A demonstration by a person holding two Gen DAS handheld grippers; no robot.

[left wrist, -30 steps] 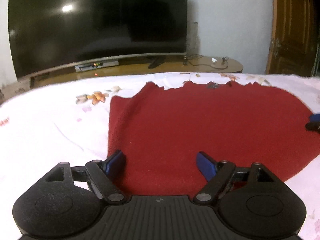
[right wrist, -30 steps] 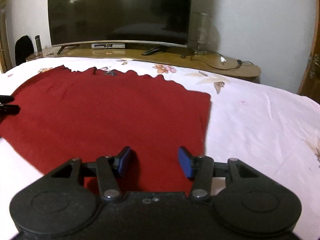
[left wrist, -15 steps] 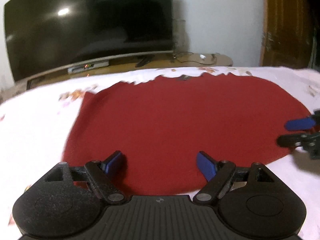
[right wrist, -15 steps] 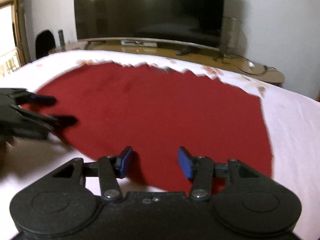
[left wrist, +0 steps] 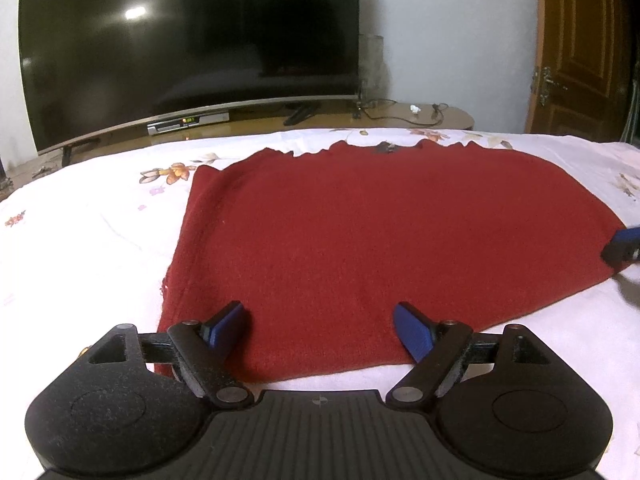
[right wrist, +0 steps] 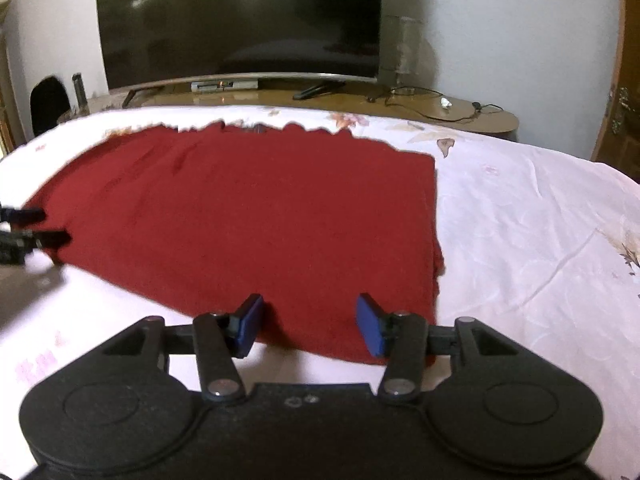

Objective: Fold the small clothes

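Observation:
A dark red knitted garment [left wrist: 380, 240] lies spread flat on a white floral bedsheet [left wrist: 80, 248]; it also shows in the right wrist view [right wrist: 256, 224]. My left gripper [left wrist: 322, 328] is open and empty, its blue pads [left wrist: 228, 324] over the garment's near left corner. My right gripper [right wrist: 308, 322] is open and empty over the garment's near right corner. Each gripper shows at the edge of the other's view: the right one [left wrist: 624, 246], the left one [right wrist: 36, 226].
A large dark television [left wrist: 188, 48] stands on a low wooden cabinet [left wrist: 420, 118] beyond the bed's far edge, with cables and a set-top box. A wooden door [left wrist: 584, 48] is at the right. The sheet [right wrist: 540, 240] stretches wide right of the garment.
Both grippers swung inward toward the garment's middle half a second ago, then back out to its near corners. Both stayed open and the garment has not moved.

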